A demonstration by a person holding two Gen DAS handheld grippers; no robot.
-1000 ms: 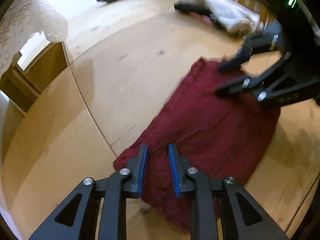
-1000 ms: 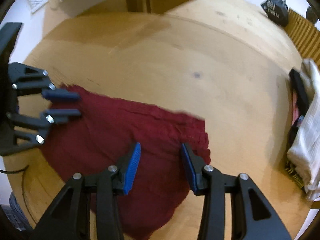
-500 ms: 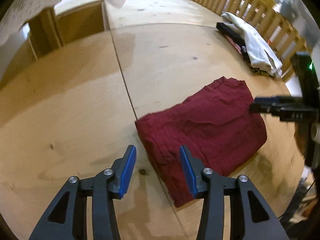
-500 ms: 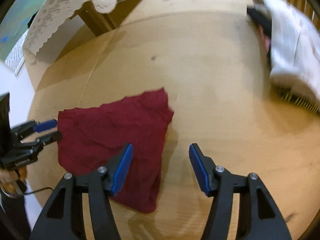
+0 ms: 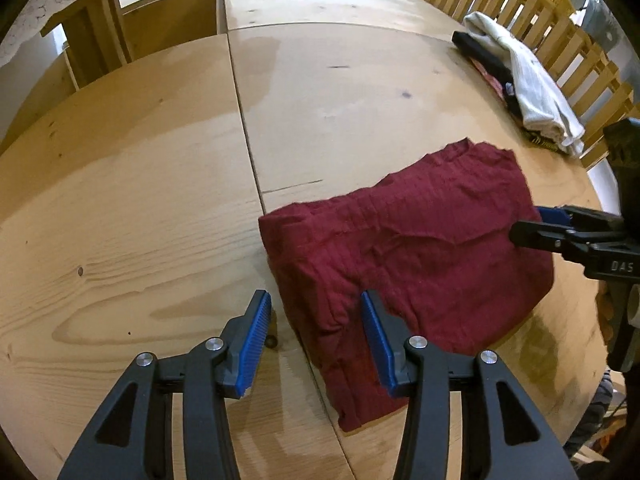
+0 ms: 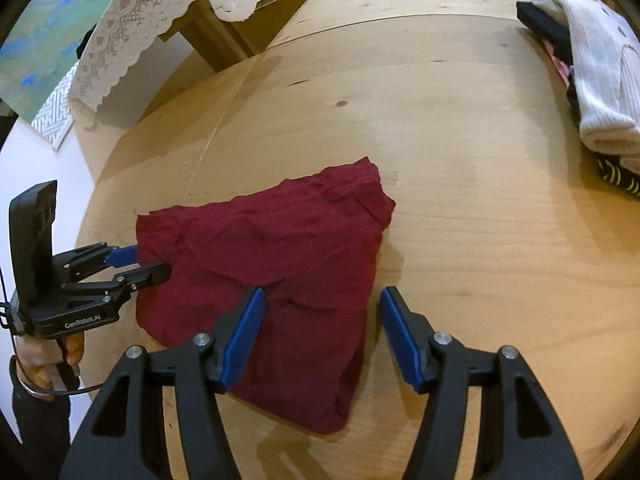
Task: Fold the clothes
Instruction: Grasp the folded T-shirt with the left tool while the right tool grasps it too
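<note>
A dark red garment (image 5: pixel 408 264) lies folded in a rough rectangle on the wooden table (image 5: pixel 140 208); it also shows in the right wrist view (image 6: pixel 280 272). My left gripper (image 5: pixel 316 340) is open and empty, just above the garment's near left edge. My right gripper (image 6: pixel 322 332) is open and empty, above the garment's opposite edge. Each gripper shows in the other's view: the right gripper (image 5: pixel 532 226) at the garment's right side, the left gripper (image 6: pixel 140 266) at its left side.
A pile of folded clothes, white on top of black, (image 5: pixel 520 80) lies at the table's far right by a wooden slat railing (image 5: pixel 560 36); it also shows in the right wrist view (image 6: pixel 592 64). A lace-covered wooden stand (image 6: pixel 160 20) is beyond the table's far edge.
Both grippers have pulled back from the garment and opened wider. The garment now lies flat and folded, no longer held.
</note>
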